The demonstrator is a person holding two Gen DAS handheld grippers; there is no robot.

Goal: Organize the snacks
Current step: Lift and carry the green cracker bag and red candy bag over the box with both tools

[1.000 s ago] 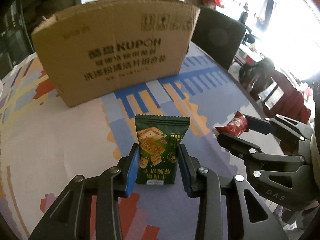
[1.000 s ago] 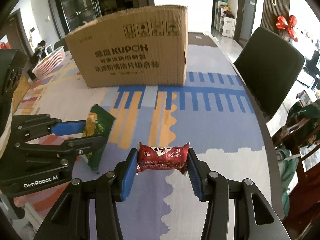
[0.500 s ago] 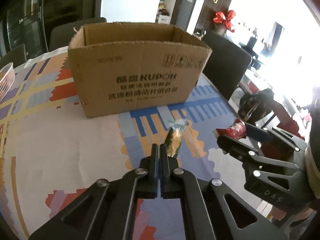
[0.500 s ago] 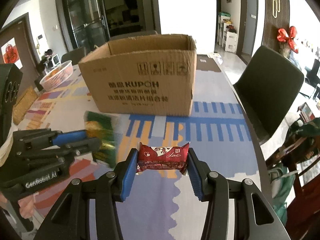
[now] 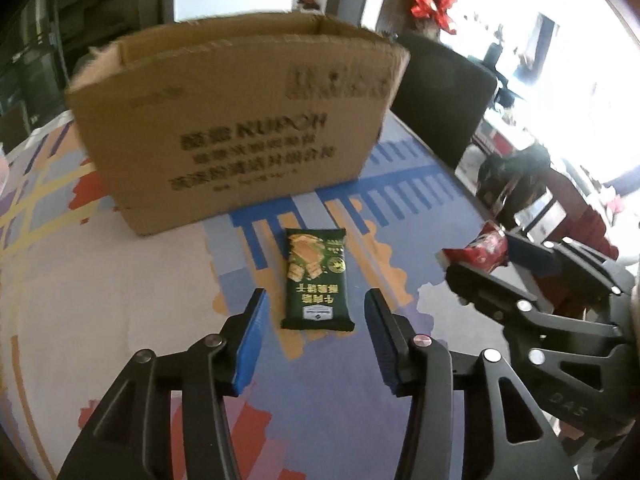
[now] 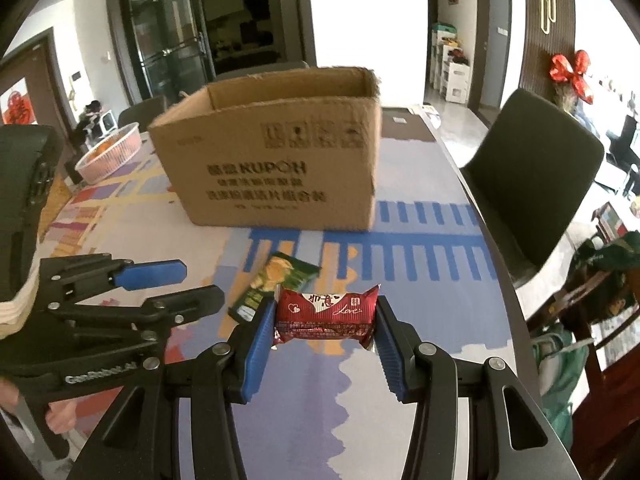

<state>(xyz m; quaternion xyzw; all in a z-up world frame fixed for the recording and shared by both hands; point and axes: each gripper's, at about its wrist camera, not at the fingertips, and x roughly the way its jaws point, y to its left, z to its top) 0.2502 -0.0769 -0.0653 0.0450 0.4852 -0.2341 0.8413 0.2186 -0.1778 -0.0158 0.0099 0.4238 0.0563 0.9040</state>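
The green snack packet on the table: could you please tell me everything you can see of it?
The green snack packet is a flat, glossy pouch, dark green, printed with crackers and pale lettering, its ends crimped. It lies face up on the patterned tablecloth, in front of the cardboard box and apart from it. The left gripper hangs above it, jaws opening, pads clear of it. Nothing but the cloth touches it.
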